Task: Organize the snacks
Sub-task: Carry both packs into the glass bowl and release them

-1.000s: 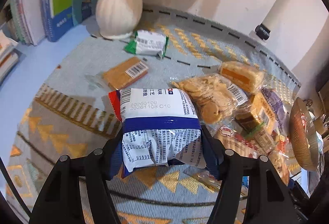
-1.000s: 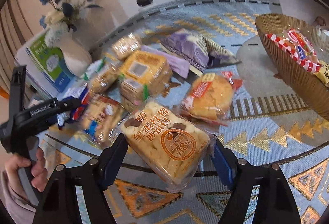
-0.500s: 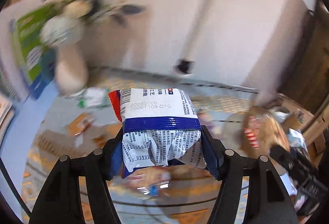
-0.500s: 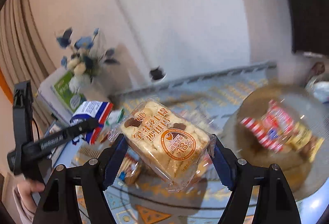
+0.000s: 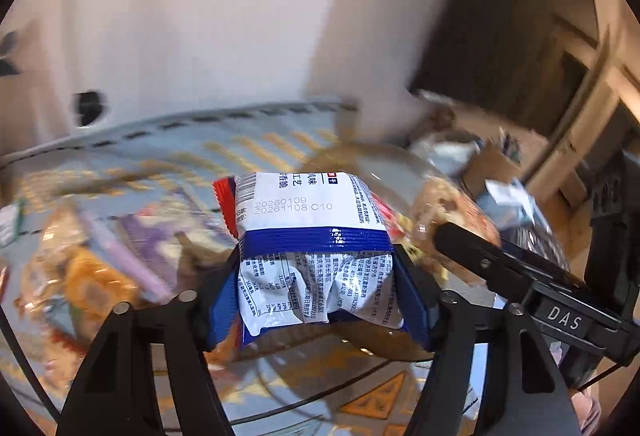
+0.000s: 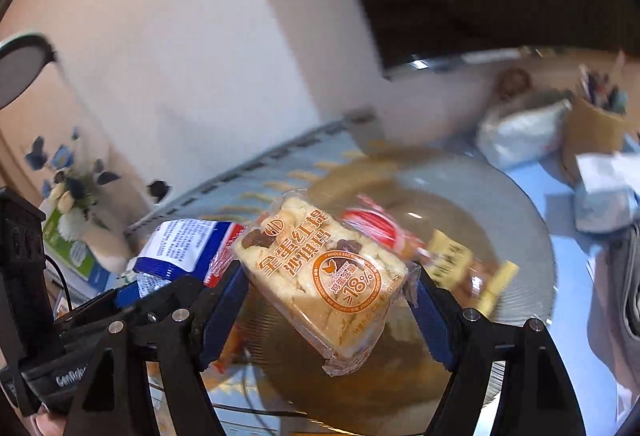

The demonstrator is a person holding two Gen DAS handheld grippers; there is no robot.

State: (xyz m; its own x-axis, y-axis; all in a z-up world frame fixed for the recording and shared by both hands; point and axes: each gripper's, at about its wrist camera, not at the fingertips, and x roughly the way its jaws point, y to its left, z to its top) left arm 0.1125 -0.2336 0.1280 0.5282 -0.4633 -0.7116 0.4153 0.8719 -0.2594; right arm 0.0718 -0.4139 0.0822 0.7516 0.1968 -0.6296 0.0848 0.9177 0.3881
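Note:
My left gripper is shut on a white and blue snack packet and holds it in the air over the table. My right gripper is shut on a clear-wrapped egg cake bar with orange print, held above the ribbed brown bowl. That bowl holds a red-striped packet and a yellow one. The left gripper with its packet shows just left of the cake in the right wrist view. The right gripper's finger shows in the left wrist view, at right.
Several loose snack packets lie blurred on the patterned cloth at the left. A vase of blue flowers and books stand far left. A pen cup and white bags sit beyond the bowl.
Both grippers have lifted their snacks off the table and swung right, from over the snack pile to over the bowl. Grips are unchanged.

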